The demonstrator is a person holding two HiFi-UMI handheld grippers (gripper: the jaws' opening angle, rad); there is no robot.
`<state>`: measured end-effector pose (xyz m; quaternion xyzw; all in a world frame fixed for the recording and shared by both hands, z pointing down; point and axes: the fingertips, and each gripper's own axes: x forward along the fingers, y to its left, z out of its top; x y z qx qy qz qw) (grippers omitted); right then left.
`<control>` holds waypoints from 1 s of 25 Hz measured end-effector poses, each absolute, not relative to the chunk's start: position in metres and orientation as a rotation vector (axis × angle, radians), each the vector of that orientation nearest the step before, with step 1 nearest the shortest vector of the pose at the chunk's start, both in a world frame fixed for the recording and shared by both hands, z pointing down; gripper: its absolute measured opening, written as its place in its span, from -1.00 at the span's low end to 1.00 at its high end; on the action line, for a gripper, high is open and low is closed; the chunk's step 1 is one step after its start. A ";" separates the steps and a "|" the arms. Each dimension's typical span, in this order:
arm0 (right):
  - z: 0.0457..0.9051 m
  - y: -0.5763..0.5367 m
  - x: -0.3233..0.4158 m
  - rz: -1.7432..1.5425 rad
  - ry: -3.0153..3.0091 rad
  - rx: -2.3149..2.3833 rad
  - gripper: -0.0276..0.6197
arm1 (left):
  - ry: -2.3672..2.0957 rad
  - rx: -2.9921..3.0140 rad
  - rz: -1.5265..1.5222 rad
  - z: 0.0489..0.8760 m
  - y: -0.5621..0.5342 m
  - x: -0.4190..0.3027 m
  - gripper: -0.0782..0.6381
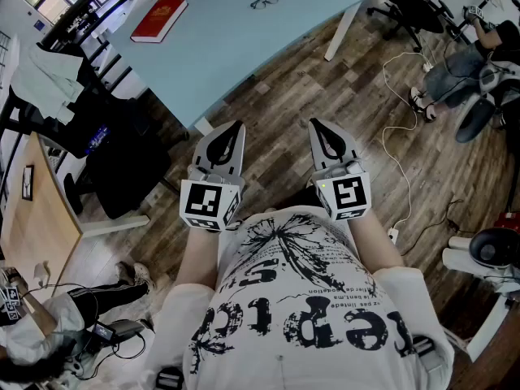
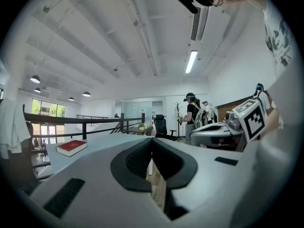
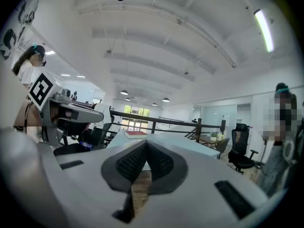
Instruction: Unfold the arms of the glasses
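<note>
The glasses (image 1: 265,2) lie at the far side of the pale blue surface (image 1: 236,51), well apart from the left gripper (image 1: 236,125) and right gripper (image 1: 315,123); a red book (image 1: 159,19) lies to their left. Whether the arms are folded cannot be told at this size. The frame is judged light, thin and easily bent: best steadied at the bridge, each arm taken near its hinge. Both grippers are held level, fingers pressed together on nothing. No container is seen.

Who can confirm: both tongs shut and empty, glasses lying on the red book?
No: the glasses lie on the table, apart from the red book, as the head view shows. The left tongs and right tongs are shut and empty.
</note>
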<state>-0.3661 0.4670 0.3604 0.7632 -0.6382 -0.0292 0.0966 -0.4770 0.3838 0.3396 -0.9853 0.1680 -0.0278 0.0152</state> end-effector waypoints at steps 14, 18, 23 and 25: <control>0.376 0.456 -0.360 -0.027 -1.895 2.262 -0.89 | 0.535 -3.085 -0.098 0.354 0.375 -0.474 -0.73; 0.380 0.449 -0.349 -0.016 -1.893 2.263 -0.89 | 0.560 -3.093 -0.112 0.360 0.366 -0.469 -0.73; 0.388 0.431 -0.313 0.014 -1.922 2.263 -0.89 | 0.607 -3.083 -0.154 0.367 0.349 -0.443 -0.73; 0.395 0.420 -0.291 0.029 -1.937 2.261 -0.89 | 0.632 -3.074 -0.174 0.372 0.340 -0.425 -0.73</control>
